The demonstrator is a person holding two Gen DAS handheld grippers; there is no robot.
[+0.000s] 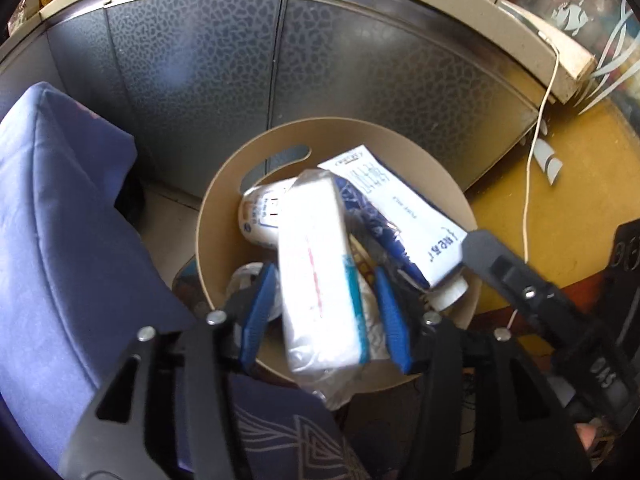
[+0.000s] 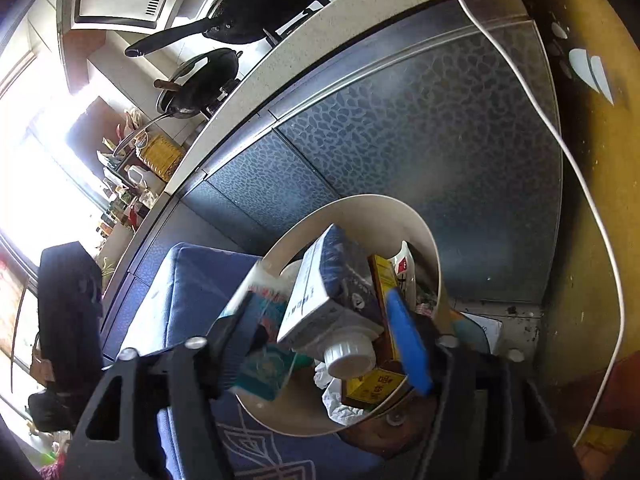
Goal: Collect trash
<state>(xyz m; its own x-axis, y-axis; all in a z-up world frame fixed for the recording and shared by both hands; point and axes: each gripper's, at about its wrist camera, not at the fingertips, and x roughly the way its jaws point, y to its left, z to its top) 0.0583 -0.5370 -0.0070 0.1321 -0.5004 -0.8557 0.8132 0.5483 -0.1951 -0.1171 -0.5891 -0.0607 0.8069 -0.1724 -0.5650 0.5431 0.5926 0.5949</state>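
A round beige bin [image 1: 224, 184] stands on the floor, full of trash. In the left wrist view my left gripper [image 1: 324, 312] hovers over it with its blue pads either side of a white plastic-wrapped tissue pack [image 1: 316, 268]; the jaws are spread and gaps show beside the pack. A blue-and-white carton [image 1: 396, 208] with a white cap leans in the bin, and the right gripper's black finger touches its lower end. In the right wrist view my right gripper [image 2: 332, 320] straddles that carton [image 2: 320, 292], with the bin [image 2: 376, 208] behind. A yellow box [image 2: 372, 388] lies under it.
Grey patterned cabinet doors [image 1: 320, 60] stand just behind the bin under a counter with pans [image 2: 224, 76]. A blue cushion [image 1: 60, 240] sits left of the bin. A white cable [image 1: 532, 160] hangs at the right over the yellow floor [image 1: 560, 208].
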